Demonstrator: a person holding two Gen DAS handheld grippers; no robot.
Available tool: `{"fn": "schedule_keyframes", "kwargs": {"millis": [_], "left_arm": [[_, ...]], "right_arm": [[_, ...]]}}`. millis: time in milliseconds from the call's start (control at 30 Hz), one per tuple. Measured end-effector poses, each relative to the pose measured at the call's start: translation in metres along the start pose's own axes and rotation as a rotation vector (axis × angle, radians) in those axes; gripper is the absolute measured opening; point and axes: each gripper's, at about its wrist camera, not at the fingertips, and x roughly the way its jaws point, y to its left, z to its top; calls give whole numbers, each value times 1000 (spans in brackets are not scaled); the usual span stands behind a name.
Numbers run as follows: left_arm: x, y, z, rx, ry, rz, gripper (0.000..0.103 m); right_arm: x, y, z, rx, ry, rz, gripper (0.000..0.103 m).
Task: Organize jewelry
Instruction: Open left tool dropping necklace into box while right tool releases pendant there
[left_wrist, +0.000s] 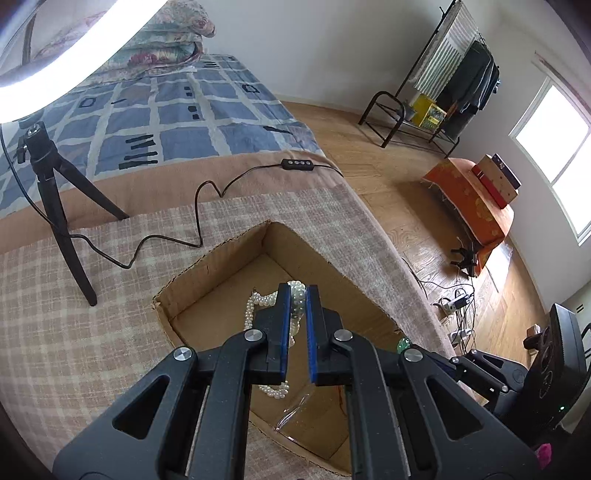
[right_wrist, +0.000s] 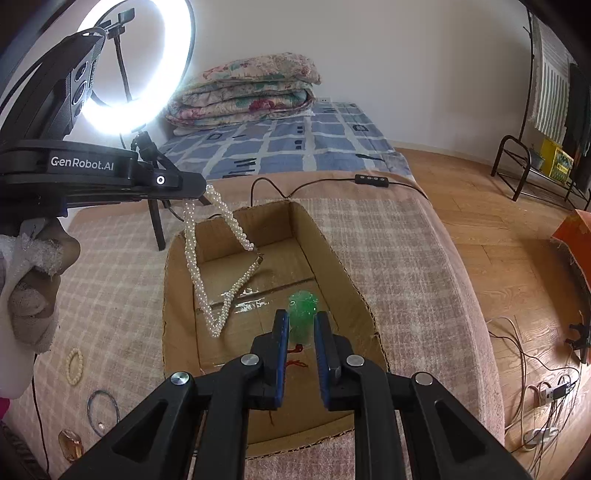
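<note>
Pearl necklace (right_wrist: 207, 266) dangles (clear of walls) over cardboard box (right_wrist: 177, 295).

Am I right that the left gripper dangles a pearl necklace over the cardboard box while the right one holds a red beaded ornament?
Nearly. The ornament between the right gripper's fingers is green, not red, as the right wrist view shows; only a thin red thread trails beneath it. The rest holds: the left gripper dangles the pearl necklace over the cardboard box.
</note>
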Motion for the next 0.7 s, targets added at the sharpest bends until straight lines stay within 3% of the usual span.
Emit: {"fn": "schedule_keyframes", "kwargs": {"millis": [33,100,133,167,200,233,267,400,533,700], "left_arm": [[1,0,-1,1,4,4,6],[0,-1,-2,6,2,1,6],[-2,-1,-2,8,-2,9,17],[-4,-2,-2,9,-6,23,41],[-8,-2,-2,8,-21,29,48],[-13,-2,-2,10,-41,33,51],[-17,-3,-3,14,-52,39,51],[-33,-3,-4,18,-59,51,56],[-53,-5,-7,26,-80,80,69],[-84,-3,-14,27,-111,89,70]], "right_arm": [[0,-1,-1,2,4,5,15],[-1,-1,-3,5,2,11,30],[-2,0,-3,3,3,14,36],[-2,1,-3,-2,5,16,46],[-4,3,-3,-6,4,13,53],[-6,4,-4,-9,-3,2,68],[-9,5,-5,-11,-14,-11,76],[-17,11,-8,-25,-18,-40,88],[-29,16,-11,-39,-21,-69,95],[-50,27,-12,-62,-55,-103,102]]}}
